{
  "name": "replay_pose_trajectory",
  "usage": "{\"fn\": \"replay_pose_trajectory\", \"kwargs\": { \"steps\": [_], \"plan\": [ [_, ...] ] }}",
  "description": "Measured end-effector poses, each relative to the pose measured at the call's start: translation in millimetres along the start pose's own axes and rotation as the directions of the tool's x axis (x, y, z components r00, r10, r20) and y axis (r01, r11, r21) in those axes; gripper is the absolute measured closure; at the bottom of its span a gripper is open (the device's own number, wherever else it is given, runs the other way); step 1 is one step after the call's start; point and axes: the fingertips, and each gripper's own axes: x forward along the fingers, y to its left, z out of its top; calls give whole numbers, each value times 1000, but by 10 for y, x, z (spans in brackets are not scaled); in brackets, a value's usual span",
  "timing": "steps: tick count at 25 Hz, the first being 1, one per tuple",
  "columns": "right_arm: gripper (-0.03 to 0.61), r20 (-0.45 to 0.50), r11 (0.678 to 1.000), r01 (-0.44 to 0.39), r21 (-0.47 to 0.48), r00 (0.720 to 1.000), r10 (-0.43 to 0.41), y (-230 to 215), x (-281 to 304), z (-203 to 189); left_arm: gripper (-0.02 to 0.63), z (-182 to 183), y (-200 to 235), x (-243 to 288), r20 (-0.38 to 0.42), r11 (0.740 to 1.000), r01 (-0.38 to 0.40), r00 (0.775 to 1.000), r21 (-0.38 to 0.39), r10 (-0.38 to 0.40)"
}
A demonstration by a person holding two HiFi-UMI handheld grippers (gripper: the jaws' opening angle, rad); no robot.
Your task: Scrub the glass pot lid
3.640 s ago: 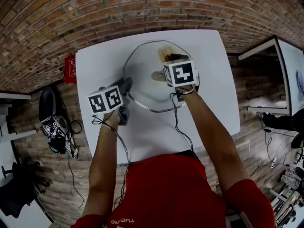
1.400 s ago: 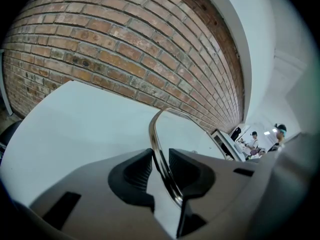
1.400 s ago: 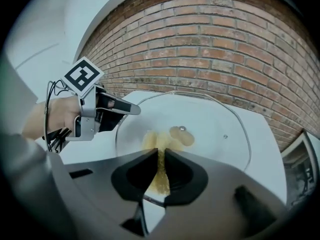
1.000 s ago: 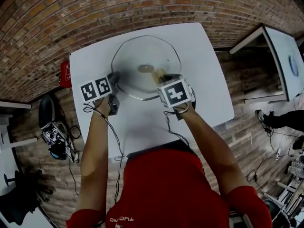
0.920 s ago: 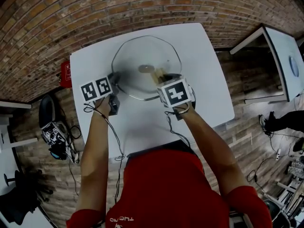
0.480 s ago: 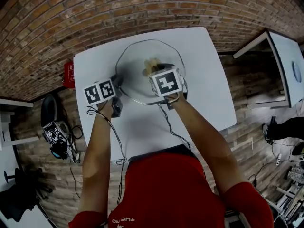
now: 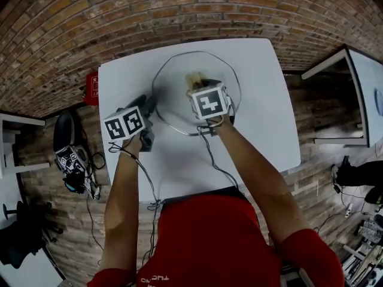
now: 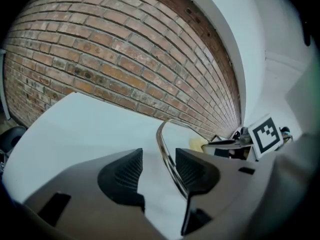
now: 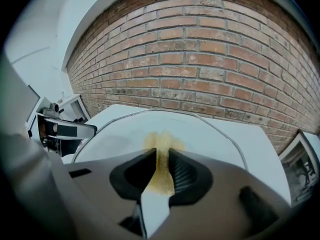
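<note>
**Sponge clamped over the lid, rim loose in the other jaws**

Head view: the glass pot lid (image 7: 173, 97) lies flat on the white table (image 7: 263, 118). The right gripper (image 7: 197, 84) reaches over the lid's middle. Its marker cube (image 7: 209, 102) covers the lid's near part and whatever sits at the centre. A yellow sponge (image 7: 194, 78) pokes out beyond the cube. The left gripper (image 7: 148, 104) sits at the lid's left edge, but contact cannot be judged from here.

Left gripper view: the left gripper (image 8: 157, 166) has its jaws well apart, gripping nothing. The lid's metal rim (image 8: 167, 159) runs between them, close along the right-hand pad (image 8: 192, 168) and clear of the other. Beyond the rim, the right gripper (image 8: 232, 145) is partly cut off.

Right gripper view: the right gripper (image 9: 160, 160) has its jaws closed on the sponge (image 9: 161, 168), squeezing it thin. The sponge's far end spreads on the lid's glass (image 9: 210, 134). At the lid's left edge the left gripper (image 9: 60, 129) is only partly in frame.
</note>
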Motion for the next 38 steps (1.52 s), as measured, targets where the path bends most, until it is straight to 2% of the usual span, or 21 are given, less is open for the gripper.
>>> {"fn": "replay_pose_trajectory", "kwargs": {
  "steps": [3,7,10,12,15,20,23,28,33,38],
  "plan": [
    [451,10,1000,-16,9,1000,15,9,-50,13,417,74,76,-140,44,999,-48,998,16,47],
    [413,64,999,-41,10,997,40,-19,-157,66,417,198,96,-361,121,994,-103,988,44,97],
    [410,129,998,-67,20,990,64,-51,-305,134,417,370,-102,-534,199,992,-99,977,77,82],
    [410,205,996,-94,9,975,90,-51,-457,227,417,505,-329,-650,255,988,-82,966,129,47],
    [411,348,991,-124,-40,928,130,-18,-807,439,419,717,-732,-843,348,972,-52,937,230,-32],
    [413,550,974,-146,-175,805,220,143,-1488,789,438,934,-1339,-1111,452,938,-33,881,345,-136],
    [445,616,961,-115,-252,746,252,268,-1833,943,501,987,-1624,-1213,485,915,-42,857,401,-173],
    [519,684,939,-98,-329,661,308,467,-2260,1092,558,1048,-1986,-1364,516,881,-68,830,467,-210],
    [535,700,925,-125,-360,619,356,629,-2491,1130,583,1071,-2192,-1498,528,869,-61,814,490,-241],
    [543,701,920,-143,-364,608,372,753,-2574,1107,591,1007,-2300,-1520,510,857,-43,818,514,-265]
  ]
}}
